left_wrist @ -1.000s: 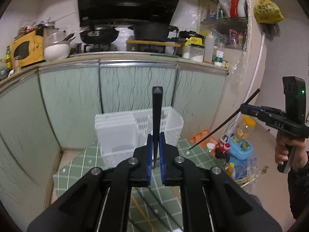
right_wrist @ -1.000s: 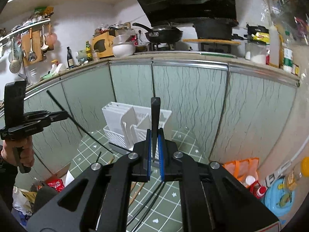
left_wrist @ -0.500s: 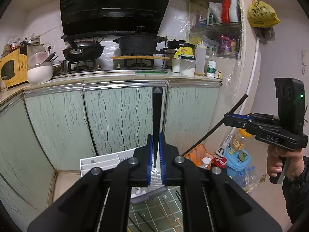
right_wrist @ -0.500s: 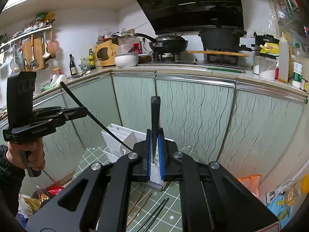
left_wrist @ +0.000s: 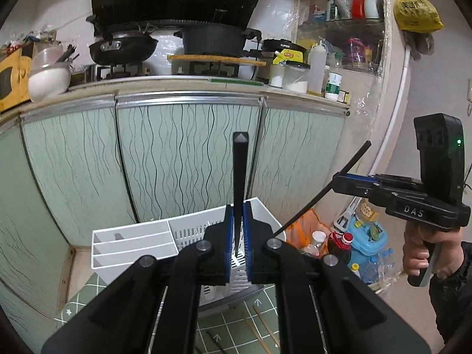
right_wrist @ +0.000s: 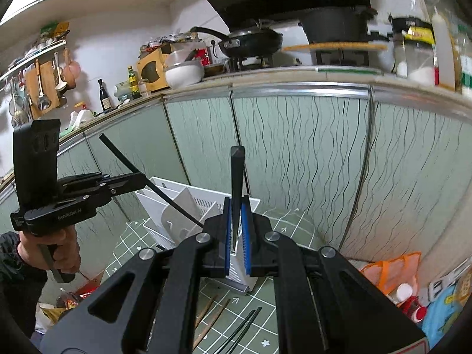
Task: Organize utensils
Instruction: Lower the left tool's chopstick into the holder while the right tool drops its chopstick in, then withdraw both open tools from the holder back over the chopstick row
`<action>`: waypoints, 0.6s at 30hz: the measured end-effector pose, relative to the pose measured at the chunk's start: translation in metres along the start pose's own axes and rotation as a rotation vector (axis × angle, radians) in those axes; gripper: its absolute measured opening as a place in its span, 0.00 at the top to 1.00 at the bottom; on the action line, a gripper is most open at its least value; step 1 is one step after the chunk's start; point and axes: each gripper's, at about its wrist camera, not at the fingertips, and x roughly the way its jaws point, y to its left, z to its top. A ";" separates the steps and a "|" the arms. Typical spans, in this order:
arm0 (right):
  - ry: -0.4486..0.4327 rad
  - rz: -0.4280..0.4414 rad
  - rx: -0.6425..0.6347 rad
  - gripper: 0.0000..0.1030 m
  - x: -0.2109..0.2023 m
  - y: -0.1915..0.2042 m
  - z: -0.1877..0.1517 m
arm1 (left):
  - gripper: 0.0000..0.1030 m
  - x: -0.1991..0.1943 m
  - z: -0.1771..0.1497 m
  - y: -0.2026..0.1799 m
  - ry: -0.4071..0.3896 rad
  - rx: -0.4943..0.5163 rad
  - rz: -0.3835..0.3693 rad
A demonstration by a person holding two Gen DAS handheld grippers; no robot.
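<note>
In the left wrist view my left gripper is shut on a black chopstick that stands upright between the blue pads. Just beyond it sits the white utensil organizer, on a green checked mat. At the right, a hand holds my right gripper, shut on a second black chopstick that slants down-left. In the right wrist view the right gripper clamps that chopstick above the organizer. The left gripper shows at the left.
Loose wooden chopsticks and black chopsticks lie on the mat in front of the organizer. Green cabinet doors stand right behind it. Bottles and an orange bag crowd the floor to the right.
Both grippers have travelled sideways along the cabinet front, each still clamping its black chopstick. The organizer now sits lower in the left wrist view, right behind the fingertips.
</note>
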 end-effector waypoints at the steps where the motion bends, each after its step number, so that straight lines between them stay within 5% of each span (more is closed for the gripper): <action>1: 0.004 0.007 0.008 0.94 0.003 -0.002 -0.001 | 0.93 0.004 -0.002 0.001 0.004 -0.005 -0.006; 8: 0.023 0.018 0.029 0.94 0.020 -0.008 -0.007 | 0.92 0.021 -0.009 0.007 0.041 -0.044 -0.040; 9: 0.028 0.013 0.031 0.92 0.021 -0.008 -0.008 | 0.84 0.023 -0.010 0.008 0.052 -0.047 -0.030; 10: 0.032 0.004 0.030 0.78 0.022 -0.009 -0.009 | 0.69 0.025 -0.011 0.009 0.063 -0.045 0.000; 11: 0.029 -0.005 0.024 0.68 0.021 -0.008 -0.011 | 0.26 0.025 -0.012 0.008 0.068 -0.037 0.033; 12: 0.026 -0.015 0.019 0.43 0.019 -0.008 -0.012 | 0.06 0.023 -0.013 0.008 0.054 -0.023 0.059; 18: 0.003 -0.096 -0.017 0.15 0.001 -0.003 -0.023 | 0.04 -0.003 -0.022 0.006 -0.026 0.025 0.105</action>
